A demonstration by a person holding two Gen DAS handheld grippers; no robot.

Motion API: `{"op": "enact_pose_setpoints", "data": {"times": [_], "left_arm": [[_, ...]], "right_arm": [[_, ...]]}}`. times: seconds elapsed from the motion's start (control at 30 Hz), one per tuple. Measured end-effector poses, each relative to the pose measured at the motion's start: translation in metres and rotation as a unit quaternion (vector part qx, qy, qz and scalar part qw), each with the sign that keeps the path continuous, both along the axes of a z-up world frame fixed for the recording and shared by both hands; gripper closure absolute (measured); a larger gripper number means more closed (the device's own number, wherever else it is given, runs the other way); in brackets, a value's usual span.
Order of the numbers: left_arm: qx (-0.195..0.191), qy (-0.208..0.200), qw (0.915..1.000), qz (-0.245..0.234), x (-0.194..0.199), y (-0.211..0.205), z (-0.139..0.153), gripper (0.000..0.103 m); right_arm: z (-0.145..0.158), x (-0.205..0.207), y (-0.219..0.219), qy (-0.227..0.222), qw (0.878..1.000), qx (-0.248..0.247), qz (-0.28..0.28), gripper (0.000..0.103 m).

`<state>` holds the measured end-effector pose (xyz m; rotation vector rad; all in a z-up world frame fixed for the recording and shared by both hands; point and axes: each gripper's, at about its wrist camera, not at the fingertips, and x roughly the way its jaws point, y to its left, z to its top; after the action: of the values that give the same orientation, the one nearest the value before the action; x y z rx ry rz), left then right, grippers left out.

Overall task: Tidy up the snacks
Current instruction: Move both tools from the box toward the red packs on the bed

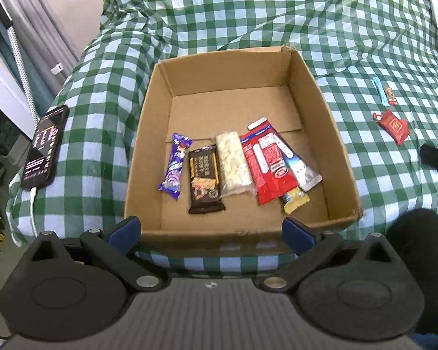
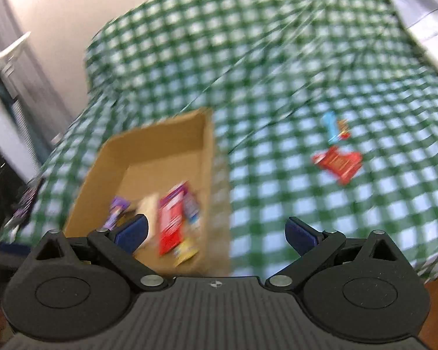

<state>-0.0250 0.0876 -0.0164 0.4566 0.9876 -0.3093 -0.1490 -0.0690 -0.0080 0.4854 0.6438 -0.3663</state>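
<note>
Snacks sit in a row along the near half of my cardboard box (image 1: 315, 93): a purple bar (image 1: 175, 166) at the left, then a dark brown chocolate bar (image 1: 204, 180), a pale puffed-rice bar (image 1: 235, 164), a red packet (image 1: 267, 160) lying over a silver-and-blue wrapper (image 1: 302, 172), and a small yellow packet (image 1: 296, 201) poking out beneath them. The box rests on the green checked cloth (image 1: 248, 8), toward its left edge, and a phone (image 1: 43, 148) with a lit screen lies by that edge with a white cable attached. Well to the right of the box, three pieces remain on the cloth: a red pouch (image 1: 392, 127), a thin blue stick (image 1: 378, 90) and a tiny brown sweet (image 1: 390, 95) touching or just beside it. My left gripper (image 1: 211, 234) hangs spread wide over the box's near wall, nothing between its blue pads. My right gripper (image 2: 216, 233) is likewise wide and empty above the box's right wall, though that view is badly blurred.
</note>
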Motion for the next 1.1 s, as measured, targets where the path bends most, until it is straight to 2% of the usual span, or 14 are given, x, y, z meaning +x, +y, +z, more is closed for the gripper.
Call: {"op": "enact_pose_setpoints", "data": {"times": [0.13, 0.23, 0.33, 0.5, 0.67, 0.7, 0.77, 0.8, 0.87, 0.9, 1.0, 1.1], "left_arm": [[-0.001, 0.008, 1.0, -0.002, 0.014, -0.02, 0.001, 0.0], [0.007, 0.009, 0.9999, -0.008, 0.023, -0.038, 0.0, 0.0], [0.014, 0.014, 0.9997, -0.017, 0.032, -0.055, -0.003, 0.0], [0.025, 0.015, 0.9992, -0.026, 0.048, -0.084, -0.008, 0.0], [0.034, 0.016, 0.9981, -0.048, 0.06, -0.121, -0.015, 0.0], [0.034, 0.015, 0.9978, -0.054, 0.061, -0.129, -0.016, 0.0], [0.035, 0.01, 0.9969, -0.07, 0.065, -0.149, -0.017, 0.0], [0.033, 0.008, 0.9962, -0.08, 0.067, -0.161, -0.018, 0.0], [0.025, 0.005, 0.9947, -0.099, 0.069, -0.183, -0.02, 0.0], [0.02, 0.006, 0.9932, -0.114, 0.07, -0.197, -0.022, 0.0], [0.006, 0.015, 0.9843, -0.176, 0.068, -0.241, -0.034, 0.0], [0.012, 0.015, 0.9789, -0.203, 0.067, -0.281, -0.05, 0.0]], "right_arm": [[-0.011, 0.004, -0.053, 0.0, 0.997, -0.039, -0.062, 0.003], [-0.037, 0.019, -0.093, 0.024, 0.992, -0.073, -0.104, 0.003], [-0.072, 0.036, -0.132, 0.057, 0.987, -0.086, -0.126, 0.004], [-0.119, 0.081, -0.169, 0.103, 0.983, -0.108, -0.106, 0.006], [-0.15, 0.121, -0.19, 0.13, 0.981, -0.129, -0.067, 0.006], [-0.155, 0.127, -0.193, 0.14, 0.979, -0.132, -0.06, 0.01], [-0.161, 0.131, -0.197, 0.153, 0.978, -0.132, -0.05, 0.033], [-0.163, 0.13, -0.199, 0.161, 0.978, -0.126, -0.047, 0.058], [-0.16, 0.121, -0.197, 0.153, 0.978, -0.13, -0.054, 0.079], [-0.159, 0.115, -0.198, 0.149, 0.98, -0.123, -0.055, 0.096], [-0.148, 0.09, -0.206, 0.131, 0.984, -0.088, -0.086, 0.097], [-0.137, 0.066, -0.22, 0.106, 0.985, -0.077, -0.109, 0.095]]}}
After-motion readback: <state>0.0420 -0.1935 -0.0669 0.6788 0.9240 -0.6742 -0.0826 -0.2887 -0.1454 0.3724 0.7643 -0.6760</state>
